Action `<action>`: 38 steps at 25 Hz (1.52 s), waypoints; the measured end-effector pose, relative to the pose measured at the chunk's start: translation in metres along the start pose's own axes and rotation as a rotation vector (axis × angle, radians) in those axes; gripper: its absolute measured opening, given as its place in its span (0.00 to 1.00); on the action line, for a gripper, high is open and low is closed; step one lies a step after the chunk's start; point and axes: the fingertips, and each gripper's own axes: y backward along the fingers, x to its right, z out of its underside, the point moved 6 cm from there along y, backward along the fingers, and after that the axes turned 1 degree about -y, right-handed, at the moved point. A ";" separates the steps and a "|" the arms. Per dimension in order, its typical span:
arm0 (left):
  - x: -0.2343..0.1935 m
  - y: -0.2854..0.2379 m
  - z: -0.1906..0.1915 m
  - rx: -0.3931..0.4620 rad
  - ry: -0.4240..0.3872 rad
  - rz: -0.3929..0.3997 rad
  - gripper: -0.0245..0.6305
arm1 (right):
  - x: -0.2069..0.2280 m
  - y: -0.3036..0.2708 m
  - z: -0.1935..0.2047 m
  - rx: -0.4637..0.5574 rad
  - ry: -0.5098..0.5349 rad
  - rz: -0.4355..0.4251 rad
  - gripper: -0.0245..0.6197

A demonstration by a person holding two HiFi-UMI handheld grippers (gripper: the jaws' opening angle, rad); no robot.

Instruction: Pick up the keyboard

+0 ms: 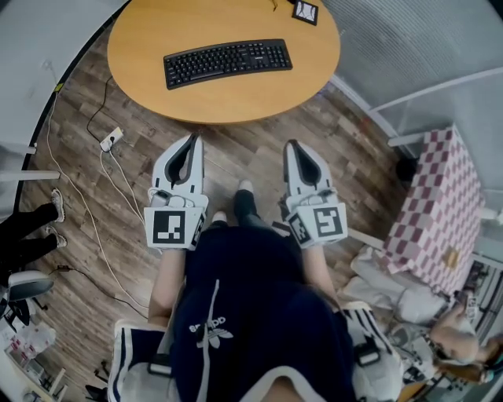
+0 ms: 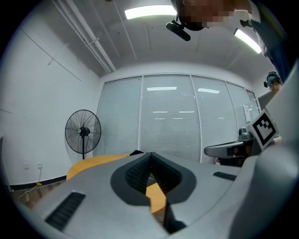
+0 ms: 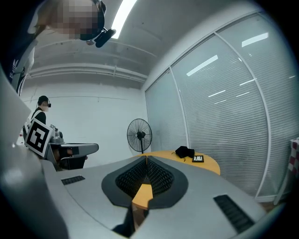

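Note:
A black keyboard [image 1: 227,62] lies on the round wooden table [image 1: 236,98] at the top of the head view. My left gripper [image 1: 192,138] and right gripper [image 1: 291,145] are both shut and empty, held side by side over the floor just short of the table's near edge. They point toward the table, left and right of the keyboard's middle. In the left gripper view the closed jaws hide most of the table [image 2: 93,162]. The right gripper view shows the table's far part [image 3: 205,162] past the closed jaws; the keyboard is hidden in both.
A small framed marker card [image 1: 305,12] and a dark object [image 3: 185,151] sit at the table's far edge. A power strip and white cable [image 1: 111,140] lie on the floor at left. A standing fan [image 2: 82,132] stands by the wall. A checkered box [image 1: 437,206] is at right.

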 end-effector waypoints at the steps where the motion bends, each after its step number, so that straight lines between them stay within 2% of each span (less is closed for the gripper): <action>1: 0.000 -0.010 -0.001 0.003 -0.005 -0.003 0.04 | 0.008 -0.007 -0.003 0.002 0.003 -0.005 0.05; 13: -0.004 -0.089 -0.009 0.019 -0.004 -0.085 0.04 | 0.090 -0.067 -0.017 -0.017 0.013 -0.062 0.05; 24: -0.014 -0.116 0.004 -0.019 0.026 -0.115 0.04 | 0.107 -0.098 -0.003 -0.088 -0.009 -0.078 0.05; 32: -0.068 -0.158 0.004 -0.028 0.042 -0.132 0.04 | 0.110 -0.160 -0.010 -0.104 -0.032 -0.074 0.05; 38: -0.111 -0.201 -0.008 -0.016 0.042 -0.108 0.04 | 0.112 -0.215 -0.030 -0.087 -0.027 -0.064 0.05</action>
